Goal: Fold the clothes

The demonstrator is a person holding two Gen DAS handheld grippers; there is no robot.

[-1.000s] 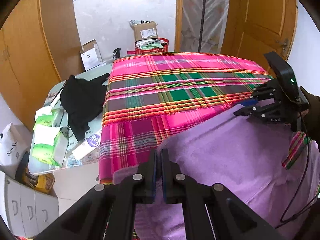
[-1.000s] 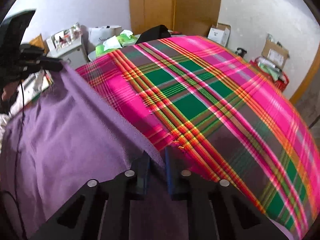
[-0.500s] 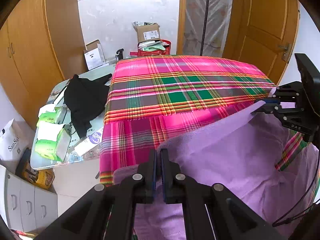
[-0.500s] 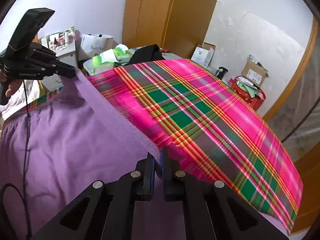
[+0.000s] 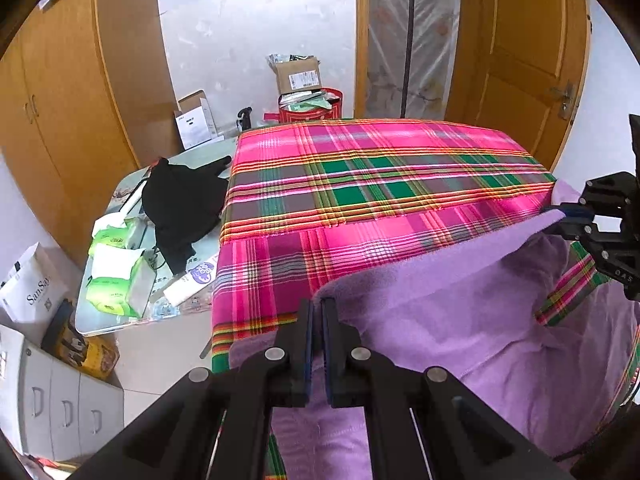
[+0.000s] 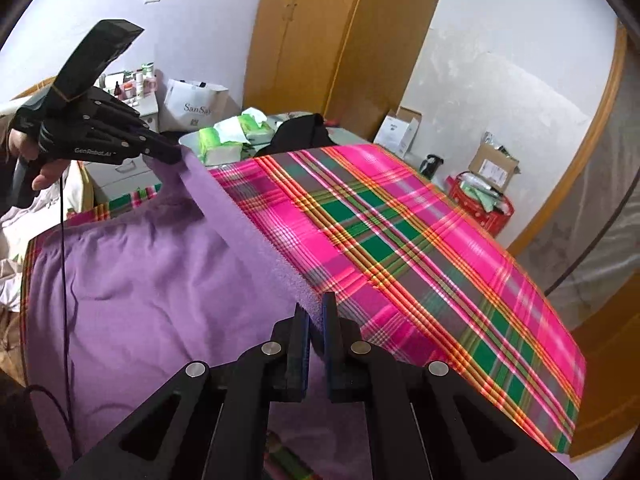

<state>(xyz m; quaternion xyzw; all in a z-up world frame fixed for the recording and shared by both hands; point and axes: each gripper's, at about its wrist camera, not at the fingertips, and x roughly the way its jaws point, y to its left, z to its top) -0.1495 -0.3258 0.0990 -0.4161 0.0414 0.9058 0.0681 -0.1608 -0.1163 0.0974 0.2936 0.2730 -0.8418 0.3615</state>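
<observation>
Your left gripper (image 5: 316,308) is clamped on the near-left corner of the purple garment (image 5: 460,304), and your right gripper (image 6: 316,312) pinches its other corner. The lifted edge runs taut between the two tongs. The rest of the garment sags onto the near side of the plaid bedspread (image 5: 360,184).

Two matte-black tools, left tool (image 6: 176,156) and right tool (image 6: 316,320), carry silver pivot screws and blue-lined fingers (image 6: 305,336). White "GenRobot.AI" lettering marks one. A thin black cable (image 6: 64,248) hangs at frame left.

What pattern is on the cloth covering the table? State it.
The table cloth is plaid: bright pink with green, grey and orange-yellow stripes. It shows best in the right wrist view.
</observation>
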